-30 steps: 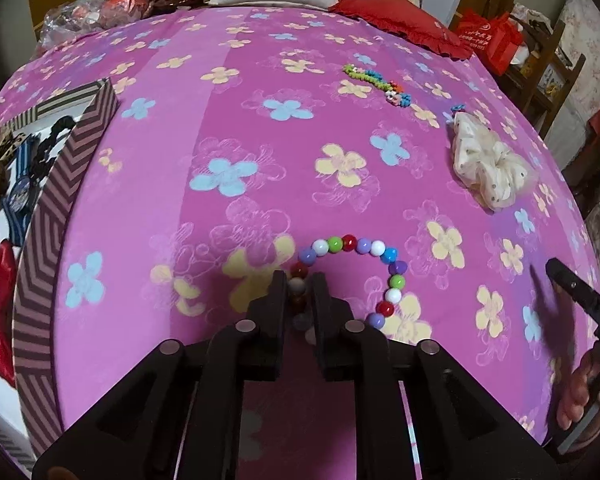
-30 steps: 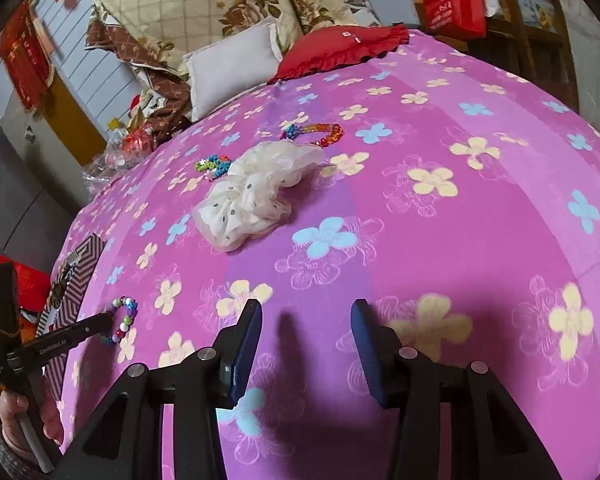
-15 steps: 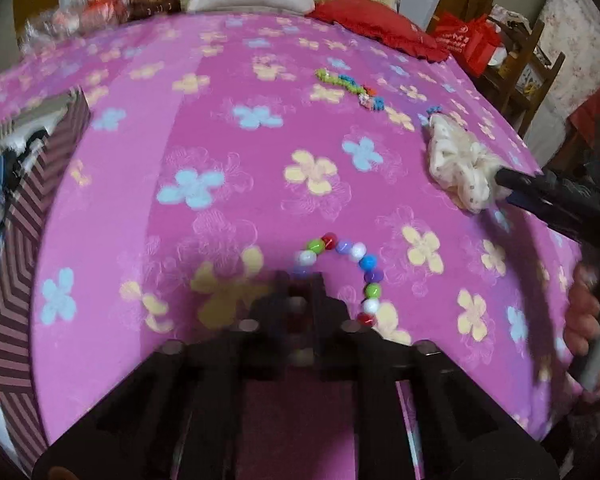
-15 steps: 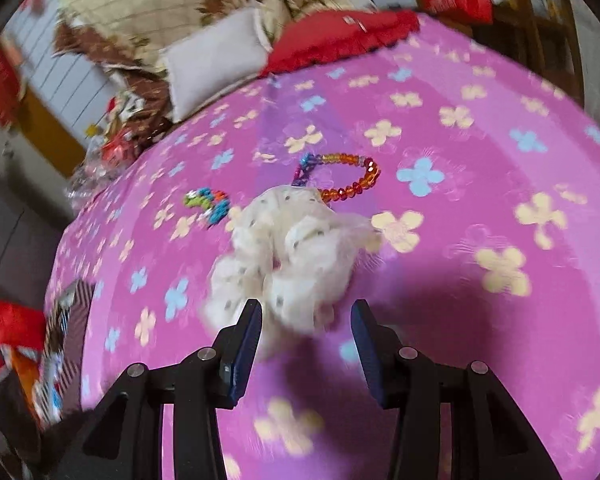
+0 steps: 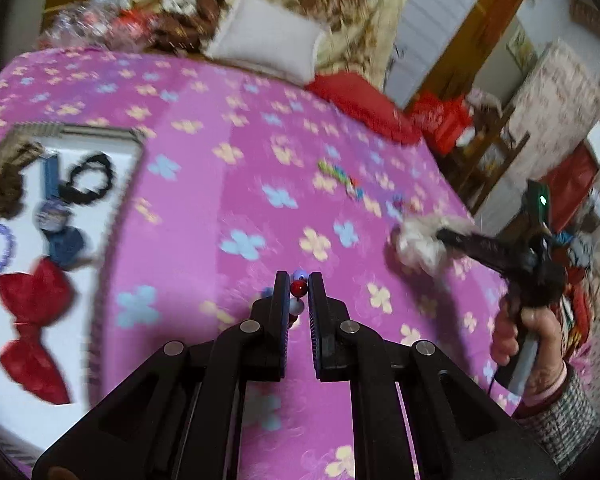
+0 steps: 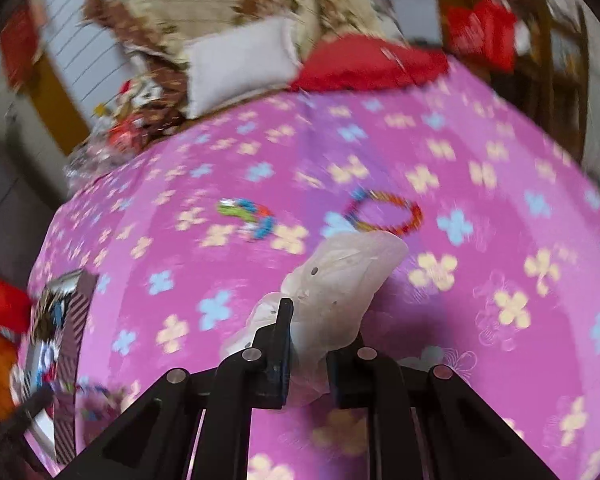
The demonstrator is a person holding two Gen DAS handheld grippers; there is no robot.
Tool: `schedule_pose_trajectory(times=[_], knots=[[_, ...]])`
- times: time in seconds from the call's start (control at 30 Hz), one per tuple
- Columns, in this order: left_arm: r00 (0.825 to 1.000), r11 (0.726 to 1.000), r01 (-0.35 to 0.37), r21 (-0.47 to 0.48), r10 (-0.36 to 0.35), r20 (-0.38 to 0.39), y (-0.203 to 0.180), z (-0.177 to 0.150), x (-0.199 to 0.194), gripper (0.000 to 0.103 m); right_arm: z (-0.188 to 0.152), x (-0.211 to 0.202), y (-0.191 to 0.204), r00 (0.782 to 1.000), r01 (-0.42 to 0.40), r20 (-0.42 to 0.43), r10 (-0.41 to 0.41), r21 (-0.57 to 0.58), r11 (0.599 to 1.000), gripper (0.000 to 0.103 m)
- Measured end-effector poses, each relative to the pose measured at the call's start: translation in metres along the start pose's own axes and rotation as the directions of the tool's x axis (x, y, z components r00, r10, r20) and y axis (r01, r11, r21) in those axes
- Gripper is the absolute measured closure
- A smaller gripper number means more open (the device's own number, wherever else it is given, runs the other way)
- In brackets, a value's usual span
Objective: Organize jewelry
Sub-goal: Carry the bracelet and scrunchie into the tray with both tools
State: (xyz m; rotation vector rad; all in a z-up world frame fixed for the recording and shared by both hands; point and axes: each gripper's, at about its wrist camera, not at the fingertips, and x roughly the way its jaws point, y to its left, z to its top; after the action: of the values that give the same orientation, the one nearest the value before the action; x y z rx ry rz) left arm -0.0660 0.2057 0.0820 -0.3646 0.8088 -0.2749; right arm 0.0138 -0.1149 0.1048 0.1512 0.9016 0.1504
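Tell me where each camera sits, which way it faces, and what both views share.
Left wrist: sits on the left gripper, looking along its fingers, shut on a beaded bracelet, toward the box; the right hand shows.
Right wrist: sits on the right gripper, looking up the bed toward the pillows, fingers shut on the white scrunchie.
Shared: pink bedspread, scrunchie, white pillow, box.

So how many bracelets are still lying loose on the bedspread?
2: a green-and-blue one left of an orange-and-red one, both beyond the scrunchie. Blur may hide others.
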Motion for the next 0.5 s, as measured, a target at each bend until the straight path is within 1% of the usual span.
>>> schedule_pose_trajectory(times=[0.1, 0.23, 0.3, 0.37, 0.4, 0.5], knots=[[0.997, 0.998, -0.052, -0.023, 0.054, 0.061, 0.022, 0.001, -0.034, 0.095, 0.0, -0.023, 0.042, 0.999, -0.028, 0.015, 0.029, -0.086, 0.996, 0.089], [0.987, 0.989, -0.12, -0.083, 0.128, 0.096, 0.059, -0.005, -0.069, 0.095, -0.007, -0.044, 0.106, 0.997, -0.071, 0.022, 0.077, -0.203, 0.977, 0.089], [0.974, 0.975, -0.185, -0.121, 0.198, 0.111, 0.083, -0.014, -0.088, 0.095, -0.014, -0.05, 0.144, 0.993, -0.112, 0.005, 0.118, -0.259, 0.959, 0.089], [0.961, 0.958, -0.232, -0.171, 0.253, 0.113, 0.107, -0.022, -0.1, 0.095, -0.023, -0.052, 0.181, 0.988, -0.154, -0.021, 0.155, -0.311, 0.938, 0.089], [0.955, 0.946, -0.253, -0.204, 0.278, 0.105, 0.122, -0.026, -0.104, 0.095, -0.029, -0.053, 0.202, 0.984, -0.177, -0.038, 0.175, -0.34, 0.923, 0.089], [0.949, 0.908, -0.287, -0.305, 0.314, 0.042, 0.164, -0.037, -0.105, 0.095, -0.048, -0.054, 0.257, 0.966, -0.256, -0.097, 0.238, -0.407, 0.877, 0.089]])
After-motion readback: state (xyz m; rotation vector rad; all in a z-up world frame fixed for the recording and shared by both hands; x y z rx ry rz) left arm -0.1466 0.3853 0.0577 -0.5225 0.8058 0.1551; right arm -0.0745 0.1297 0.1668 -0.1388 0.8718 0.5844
